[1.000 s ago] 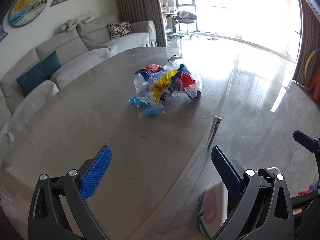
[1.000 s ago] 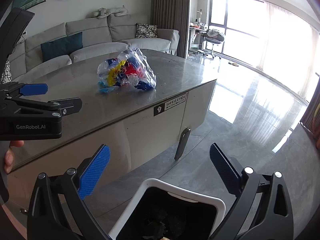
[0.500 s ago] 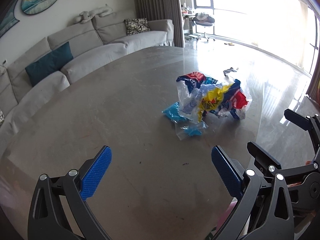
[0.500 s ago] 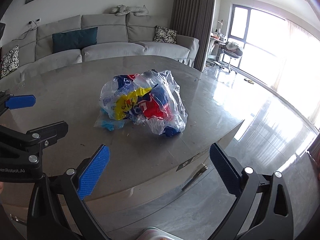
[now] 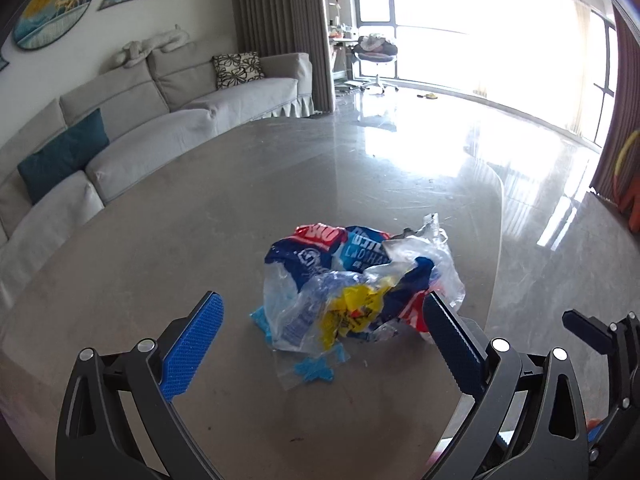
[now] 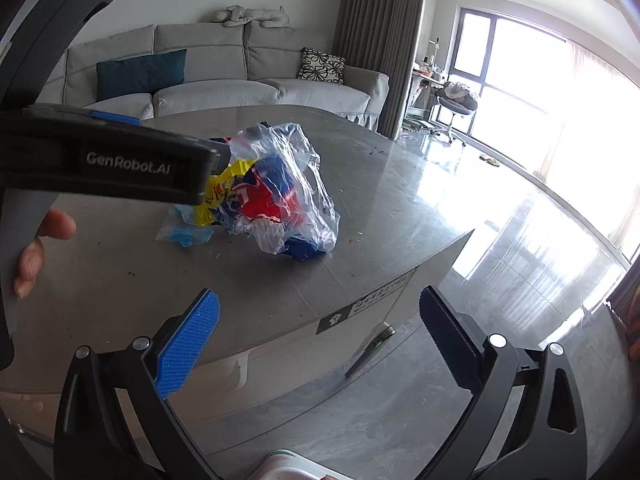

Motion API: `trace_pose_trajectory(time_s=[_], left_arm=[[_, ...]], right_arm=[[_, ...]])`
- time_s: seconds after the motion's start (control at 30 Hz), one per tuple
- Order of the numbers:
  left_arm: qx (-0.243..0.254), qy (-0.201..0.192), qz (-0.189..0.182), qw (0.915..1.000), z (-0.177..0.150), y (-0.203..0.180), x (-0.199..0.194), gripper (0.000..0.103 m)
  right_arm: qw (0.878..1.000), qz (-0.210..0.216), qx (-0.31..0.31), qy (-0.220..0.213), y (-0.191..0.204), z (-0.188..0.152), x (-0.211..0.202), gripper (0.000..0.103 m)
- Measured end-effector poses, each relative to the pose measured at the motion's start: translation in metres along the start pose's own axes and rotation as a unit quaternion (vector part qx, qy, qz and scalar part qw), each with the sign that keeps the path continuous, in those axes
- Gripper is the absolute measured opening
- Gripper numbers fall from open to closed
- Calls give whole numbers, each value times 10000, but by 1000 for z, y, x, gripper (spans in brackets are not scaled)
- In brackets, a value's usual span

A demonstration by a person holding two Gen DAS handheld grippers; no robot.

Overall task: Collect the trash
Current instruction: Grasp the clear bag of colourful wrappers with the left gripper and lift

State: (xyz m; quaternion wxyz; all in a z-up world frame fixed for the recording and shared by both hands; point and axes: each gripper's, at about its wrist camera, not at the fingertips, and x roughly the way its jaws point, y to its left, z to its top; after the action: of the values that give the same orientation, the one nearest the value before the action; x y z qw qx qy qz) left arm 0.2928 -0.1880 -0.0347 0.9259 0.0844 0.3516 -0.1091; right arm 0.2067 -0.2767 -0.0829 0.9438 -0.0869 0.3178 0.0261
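Left claw (image 5: 322, 328) has advanced to the trash bag (image 5: 360, 292), now just ahead between its spread jaws on the table (image 5: 160, 248); right claw (image 6: 320, 328) released, bag ahead-left

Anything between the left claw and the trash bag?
Only bare tabletop, seen in the left wrist view. The open left claw already flanks the trash bag, with one small blue scrap lying at the bag's near edge.

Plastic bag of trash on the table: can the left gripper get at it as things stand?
Probably yes. The left gripper is open, facing the plastic bag of trash, with only bare table around it.
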Motion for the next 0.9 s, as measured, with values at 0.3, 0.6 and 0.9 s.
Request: trace_pose_trajectory(time_s=[0.3, 0.6, 0.9], left_arm=[[-75, 108, -192, 9997, 7, -34, 30, 99], [71, 316, 24, 9995, 4, -46, 58, 84], [54, 286, -276, 9992, -4, -41, 33, 46]], right_arm=[[9998, -75, 111, 176, -18, -17, 12, 99], [9997, 0, 121, 205, -16, -29, 15, 99], [9998, 67, 160, 98, -12, -24, 9, 99]])
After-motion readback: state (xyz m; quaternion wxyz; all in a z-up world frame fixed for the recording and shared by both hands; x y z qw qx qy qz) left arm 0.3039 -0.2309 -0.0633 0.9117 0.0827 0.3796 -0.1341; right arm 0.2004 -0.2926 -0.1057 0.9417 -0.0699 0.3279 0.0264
